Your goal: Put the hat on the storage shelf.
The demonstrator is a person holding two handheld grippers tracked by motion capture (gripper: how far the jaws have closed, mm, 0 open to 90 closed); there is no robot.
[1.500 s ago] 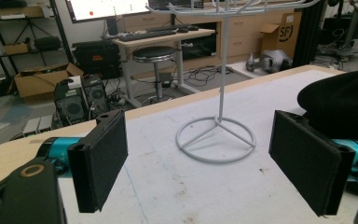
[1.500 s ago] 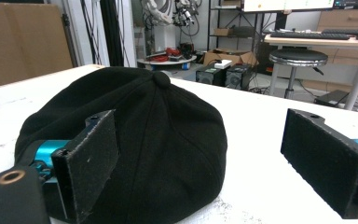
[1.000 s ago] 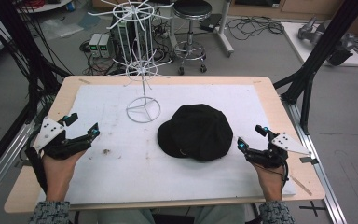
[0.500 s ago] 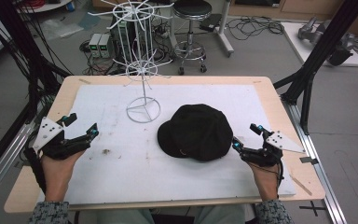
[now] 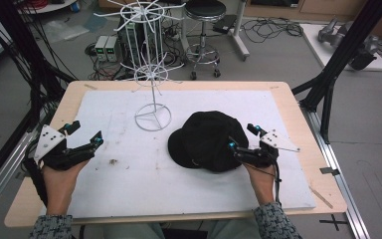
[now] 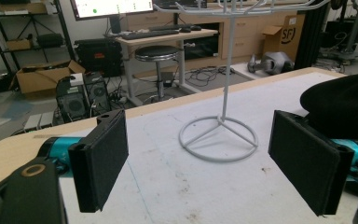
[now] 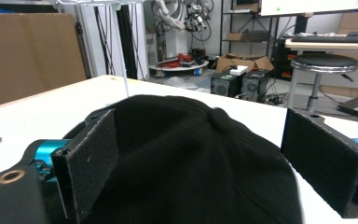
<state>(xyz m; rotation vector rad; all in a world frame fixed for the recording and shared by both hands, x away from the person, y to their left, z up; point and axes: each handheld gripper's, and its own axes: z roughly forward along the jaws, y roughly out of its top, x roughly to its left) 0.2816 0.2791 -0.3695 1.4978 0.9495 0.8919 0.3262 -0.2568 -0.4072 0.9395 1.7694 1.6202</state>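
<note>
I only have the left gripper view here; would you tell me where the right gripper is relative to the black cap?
Observer: In the high view the right gripper sits at the black cap's right edge, jaws open.
Operator: Thank you. Is the cap between its jaws?
Observer: The right gripper view shows the cap's crown between the two open jaws, not clamped.
Operator: And how far is the white wire stand from the cap?
Observer: From above, the white wire stand's round base lies just left of the cap, apart from it.
</note>
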